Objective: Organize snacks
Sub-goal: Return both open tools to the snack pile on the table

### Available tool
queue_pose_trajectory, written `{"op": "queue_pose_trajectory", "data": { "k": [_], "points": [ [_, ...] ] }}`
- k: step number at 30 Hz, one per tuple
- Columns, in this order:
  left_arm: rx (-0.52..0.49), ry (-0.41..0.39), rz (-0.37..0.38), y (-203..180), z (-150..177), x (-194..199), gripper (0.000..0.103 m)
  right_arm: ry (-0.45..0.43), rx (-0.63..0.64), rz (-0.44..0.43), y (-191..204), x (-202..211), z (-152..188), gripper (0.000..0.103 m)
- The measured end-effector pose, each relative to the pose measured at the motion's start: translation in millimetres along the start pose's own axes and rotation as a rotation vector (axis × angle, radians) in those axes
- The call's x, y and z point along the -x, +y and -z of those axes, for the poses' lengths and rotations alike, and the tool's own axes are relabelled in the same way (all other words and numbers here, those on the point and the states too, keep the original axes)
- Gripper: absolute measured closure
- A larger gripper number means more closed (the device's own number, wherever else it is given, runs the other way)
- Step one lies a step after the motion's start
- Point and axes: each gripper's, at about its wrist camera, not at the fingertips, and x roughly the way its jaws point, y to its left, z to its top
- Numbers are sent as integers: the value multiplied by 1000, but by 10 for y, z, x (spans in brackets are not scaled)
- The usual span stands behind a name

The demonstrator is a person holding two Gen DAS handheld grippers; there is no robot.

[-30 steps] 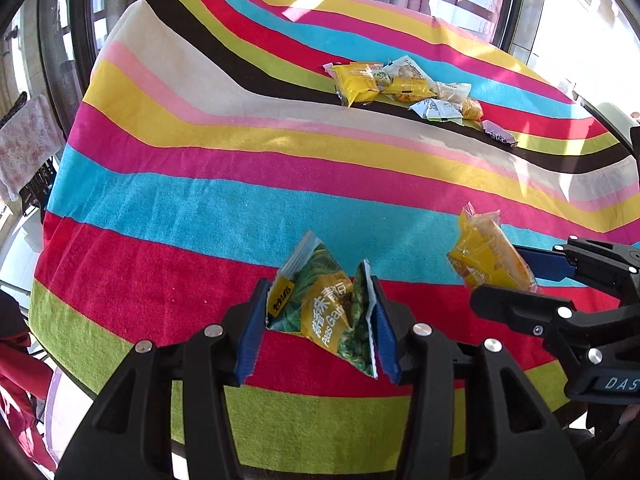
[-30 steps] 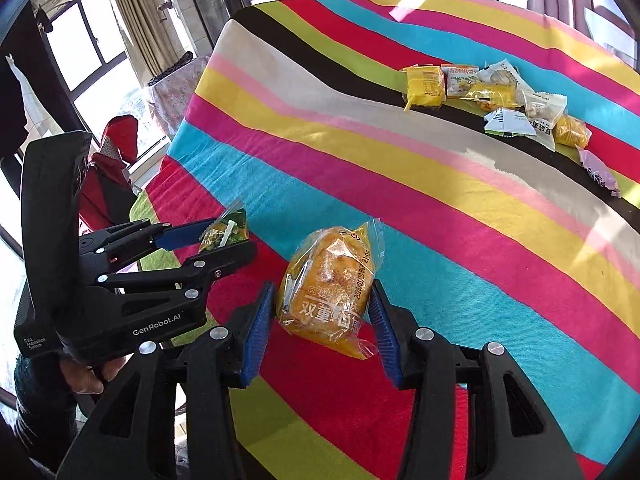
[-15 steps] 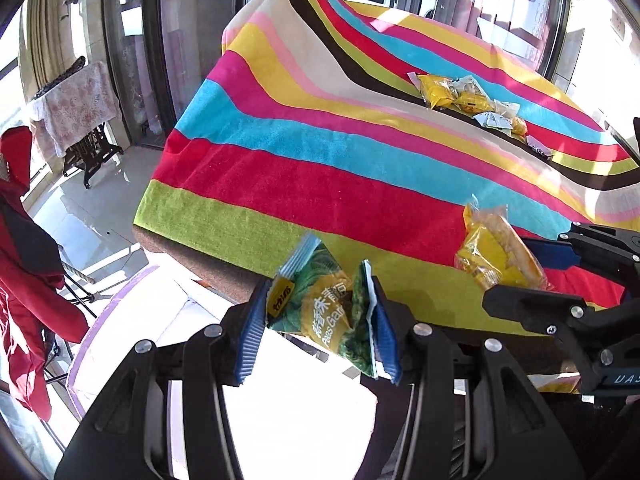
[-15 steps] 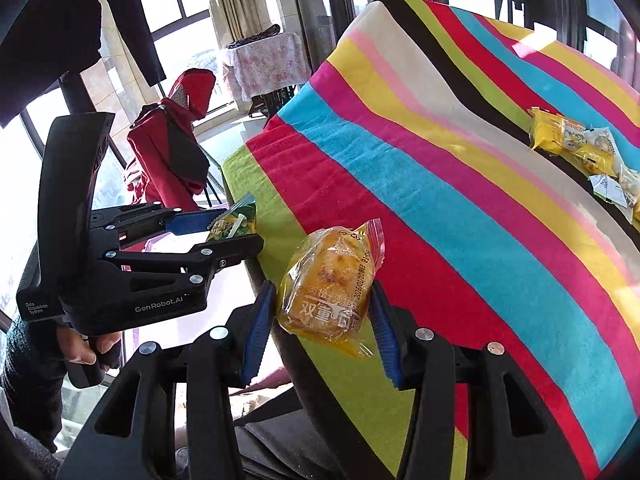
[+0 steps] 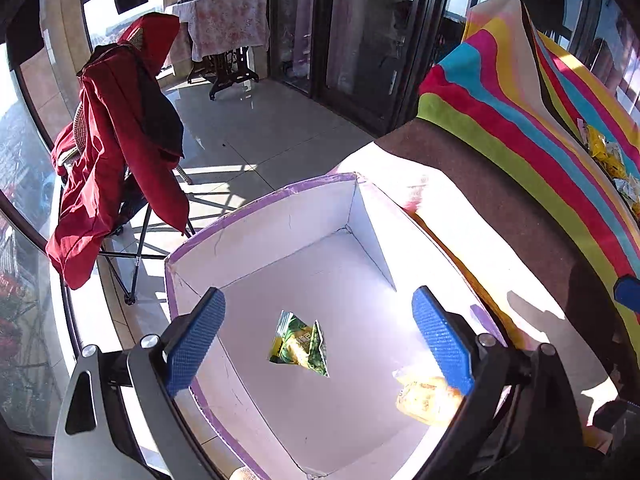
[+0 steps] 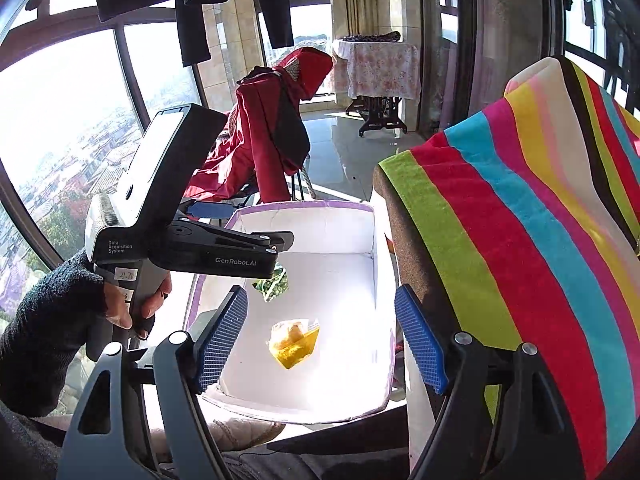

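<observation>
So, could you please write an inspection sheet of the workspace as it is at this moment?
Surface: table under a striped cloth; white box with purple rim beside its end, lower than the tabletop.
Job's things: green snack packet and yellow snack packet both loose inside the box, apart from each other; whether they have landed cannot be told. More snack packets lie far along the cloth.
Clutter: nothing seen in the box besides the two packets.
Grippers: left gripper and right gripper above the box, jaws opening, nothing pressed between them.
Cables: nothing seen.
Surroundings: red jacket on a folding chair, covered side table, large windows, tiled floor.
</observation>
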Motion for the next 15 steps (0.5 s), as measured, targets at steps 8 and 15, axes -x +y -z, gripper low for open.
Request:
{"op": "queue_pose_trajectory", "data": {
  "k": [8, 15],
  "points": [
    [31, -90, 103, -634, -302, 158, 2, -133, -214, 177, -780, 729, 190, 17],
    [-198, -147, 252, -1830, -680, 254, 2, -149, -467, 467, -1800, 1399, 614, 16]
  ]
}}
